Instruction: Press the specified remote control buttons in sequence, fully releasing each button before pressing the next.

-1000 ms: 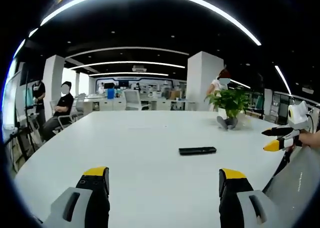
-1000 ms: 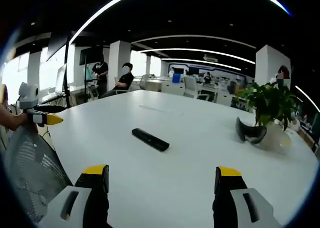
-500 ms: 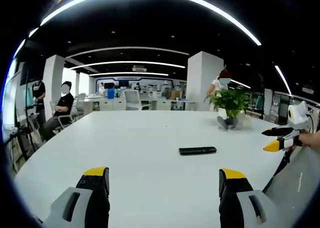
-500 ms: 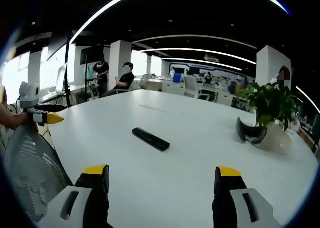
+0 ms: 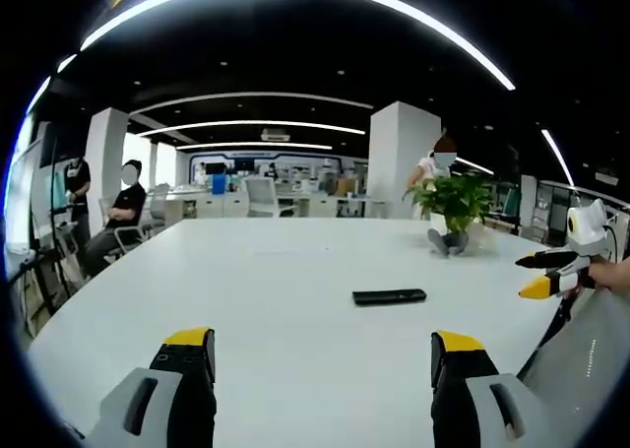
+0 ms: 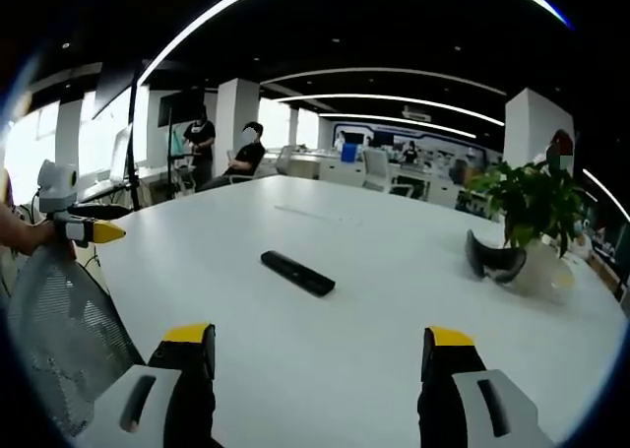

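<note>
A slim black remote control [image 5: 389, 295] lies flat on the big white table [image 5: 266, 290]; the right gripper view has the same remote [image 6: 297, 273] lying aslant. My left gripper [image 5: 323, 350] hovers open over the table's near part, well short of the remote, nothing between its jaws. My right gripper [image 6: 320, 345] is open too, likewise short of the remote. The right gripper [image 5: 549, 273] also comes into the left gripper view from the right edge, and the left gripper [image 6: 81, 229] appears at the left of the right gripper view.
A potted green plant [image 5: 453, 212] stands on the table beyond the remote, with a dark curved object [image 6: 492, 258] at its base. A mesh office chair [image 6: 59, 330] is at the table edge. People sit and stand in the background [image 5: 123, 207].
</note>
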Tool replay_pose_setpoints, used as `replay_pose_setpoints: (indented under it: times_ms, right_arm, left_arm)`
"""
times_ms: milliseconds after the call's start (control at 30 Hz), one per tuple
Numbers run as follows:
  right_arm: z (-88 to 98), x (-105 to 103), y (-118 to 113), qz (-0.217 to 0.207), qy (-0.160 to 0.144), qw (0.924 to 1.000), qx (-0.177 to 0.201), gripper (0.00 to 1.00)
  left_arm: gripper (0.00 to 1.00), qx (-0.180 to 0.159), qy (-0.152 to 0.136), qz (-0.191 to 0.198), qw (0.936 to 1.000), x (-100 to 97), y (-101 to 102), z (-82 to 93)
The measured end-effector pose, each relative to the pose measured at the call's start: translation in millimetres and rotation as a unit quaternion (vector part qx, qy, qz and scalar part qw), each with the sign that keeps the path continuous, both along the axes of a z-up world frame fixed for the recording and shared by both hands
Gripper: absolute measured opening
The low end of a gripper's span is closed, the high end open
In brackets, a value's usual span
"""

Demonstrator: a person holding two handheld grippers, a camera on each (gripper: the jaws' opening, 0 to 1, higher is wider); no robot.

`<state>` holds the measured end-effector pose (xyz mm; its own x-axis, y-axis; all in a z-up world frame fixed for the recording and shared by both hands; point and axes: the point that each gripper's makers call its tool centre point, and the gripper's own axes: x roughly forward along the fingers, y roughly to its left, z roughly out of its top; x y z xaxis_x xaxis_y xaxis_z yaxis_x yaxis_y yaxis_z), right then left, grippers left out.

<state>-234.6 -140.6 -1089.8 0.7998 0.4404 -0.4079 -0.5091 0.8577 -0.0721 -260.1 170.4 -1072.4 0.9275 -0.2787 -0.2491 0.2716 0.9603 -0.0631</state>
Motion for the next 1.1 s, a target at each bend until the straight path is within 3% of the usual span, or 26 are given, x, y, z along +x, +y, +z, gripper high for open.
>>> replay_pose_setpoints:
  times_ms: [1100]
  right_arm:
    - [2.8,-0.1,1.0,0.0,-0.003,0.9999,0.01,0.86]
  left_arm:
    - [0.93,0.001,0.001,0.0,1.0,0.2,0.7,-0.3]
